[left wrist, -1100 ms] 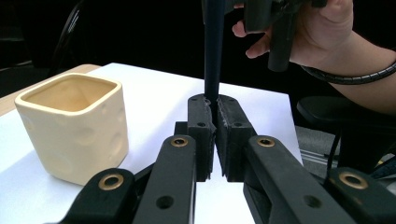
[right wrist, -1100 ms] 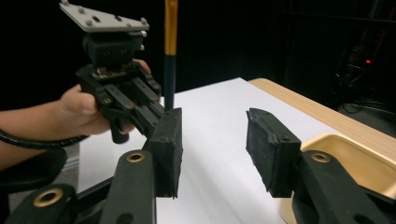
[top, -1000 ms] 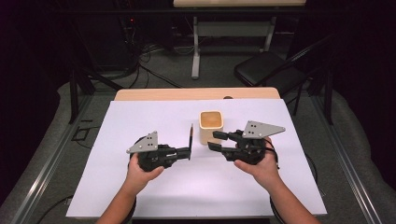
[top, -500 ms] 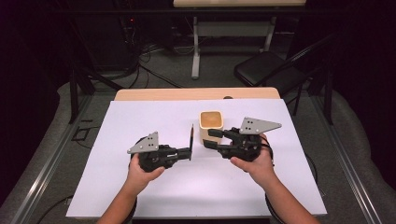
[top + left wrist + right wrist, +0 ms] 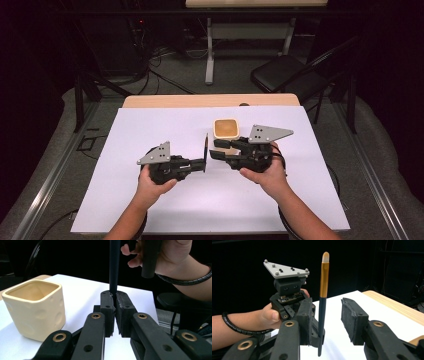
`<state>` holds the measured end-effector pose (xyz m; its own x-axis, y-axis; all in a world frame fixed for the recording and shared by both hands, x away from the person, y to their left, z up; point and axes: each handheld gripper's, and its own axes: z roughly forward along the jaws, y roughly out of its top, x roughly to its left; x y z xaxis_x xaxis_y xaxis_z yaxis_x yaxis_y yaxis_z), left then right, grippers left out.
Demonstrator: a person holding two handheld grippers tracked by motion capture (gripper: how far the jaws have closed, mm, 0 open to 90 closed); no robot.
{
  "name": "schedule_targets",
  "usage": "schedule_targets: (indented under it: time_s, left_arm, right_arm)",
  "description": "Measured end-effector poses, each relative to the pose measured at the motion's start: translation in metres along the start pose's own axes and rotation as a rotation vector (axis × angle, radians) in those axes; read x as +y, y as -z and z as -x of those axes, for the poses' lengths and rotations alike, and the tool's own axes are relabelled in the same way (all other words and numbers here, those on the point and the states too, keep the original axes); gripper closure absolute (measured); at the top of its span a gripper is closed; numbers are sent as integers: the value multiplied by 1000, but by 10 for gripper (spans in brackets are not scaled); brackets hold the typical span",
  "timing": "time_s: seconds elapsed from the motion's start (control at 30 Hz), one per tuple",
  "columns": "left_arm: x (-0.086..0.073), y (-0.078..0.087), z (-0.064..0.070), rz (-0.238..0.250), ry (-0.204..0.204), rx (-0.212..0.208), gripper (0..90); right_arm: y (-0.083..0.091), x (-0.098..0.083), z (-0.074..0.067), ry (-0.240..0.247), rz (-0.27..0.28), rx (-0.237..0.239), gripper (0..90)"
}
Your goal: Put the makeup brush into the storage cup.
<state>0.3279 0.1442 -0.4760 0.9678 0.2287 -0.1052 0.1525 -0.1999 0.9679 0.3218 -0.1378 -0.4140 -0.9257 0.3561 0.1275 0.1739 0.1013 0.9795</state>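
- Rightward hand shift: right gripper (image 5: 216, 148) now nearer the brush (image 5: 322, 302), jaws closing, not yet touching.
- Left gripper (image 5: 115, 312) clamps brush upright.
- Cup (image 5: 225, 129) at twelve o'clock; handover and insertion remain.

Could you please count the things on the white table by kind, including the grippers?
Brush: 1
Cream square cup: 1
Grippers: 2, left gripper and right gripper
Total: 4
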Motion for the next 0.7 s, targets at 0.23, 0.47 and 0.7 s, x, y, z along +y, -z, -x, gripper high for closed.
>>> schedule_targets:
  time_s: [0.23, 0.47, 0.7]
  left_arm:
    - [0, -1, 0, -2, 0, -1, 848]
    - [-1, -3, 0, -2, -1, -1, 847]
    - [-1, -5, 1, -2, -3, -6, 848]
  right_arm:
    - [-4, 2, -1, -5, -1, 5, 629]
    - [-7, 2, -1, -12, 8, 10, 643]
    - [-8, 2, -1, -17, 25, 5, 642]
